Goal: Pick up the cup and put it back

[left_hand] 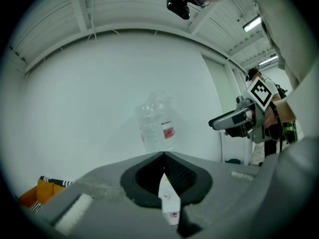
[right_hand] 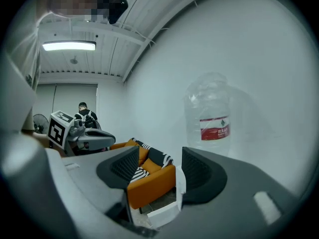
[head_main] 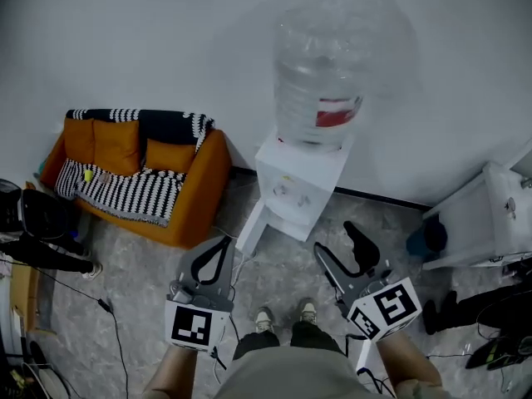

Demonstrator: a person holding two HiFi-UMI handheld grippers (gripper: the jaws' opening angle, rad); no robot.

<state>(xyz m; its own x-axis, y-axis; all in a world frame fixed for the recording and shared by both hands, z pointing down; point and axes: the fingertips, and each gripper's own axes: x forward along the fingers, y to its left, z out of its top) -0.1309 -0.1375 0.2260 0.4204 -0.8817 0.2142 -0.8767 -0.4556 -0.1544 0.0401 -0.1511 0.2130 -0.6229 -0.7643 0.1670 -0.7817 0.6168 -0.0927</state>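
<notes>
Beyond the right gripper [head_main: 334, 239], the bottle [head_main: 320, 73] seems empty.

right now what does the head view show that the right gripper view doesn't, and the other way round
Head view only: the person's shoes, a white cabinet at the right, and the right gripper seen from outside, marker cube included.

Right gripper view only: a lit ceiling light, a second person in the background, and a close look at the right gripper's fingers, which stand apart with nothing held.

Both: the water bottle, the orange sofa and the left gripper.
</notes>
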